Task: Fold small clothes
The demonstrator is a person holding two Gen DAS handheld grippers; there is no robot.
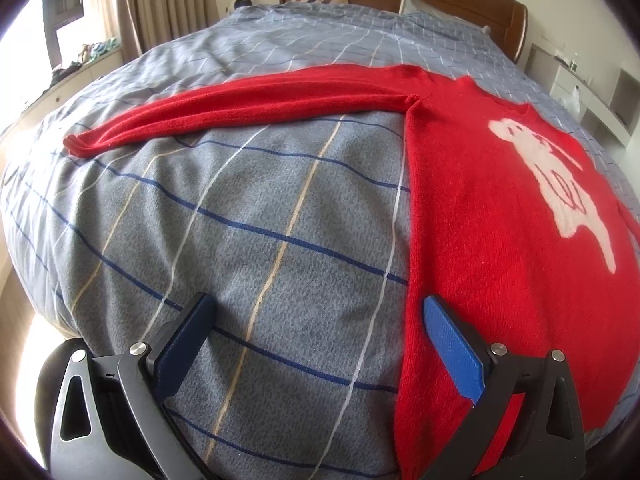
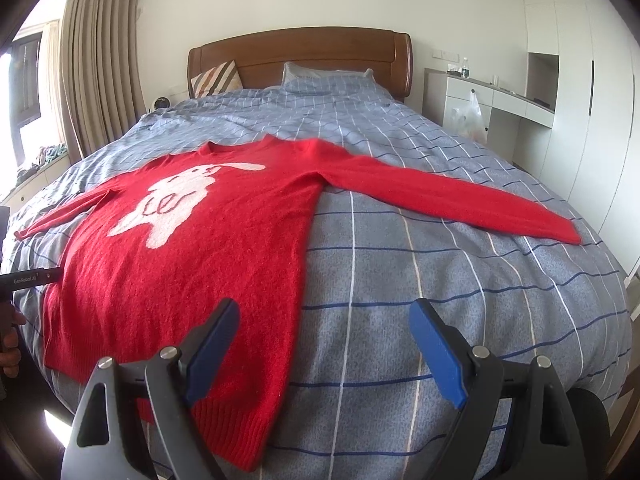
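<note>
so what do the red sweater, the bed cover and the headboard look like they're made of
Red sweater: a fuzzy knit, probably wool or acrylic; ribbed hem, matte nap, white figure knitted in.
Bed cover: soft woven fabric, maybe brushed cotton; matte, speckled grey-blue with printed lines.
Headboard: wood or wood veneer, brown with a smooth, slightly glossy finish.

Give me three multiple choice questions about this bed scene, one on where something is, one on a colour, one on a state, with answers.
1. Where does the red sweater lie?
A. on the checked bedspread
B. on the floor
C. on the white desk

2. What colour is the figure on its front?
A. black
B. white
C. green

3. How are the sleeves?
A. folded across the chest
B. rolled up
C. stretched out sideways

Answers: 1 A, bedspread shows all around it. 2 B, a white shape on red knit. 3 C, the left sleeve and right sleeve both lie extended.
</note>
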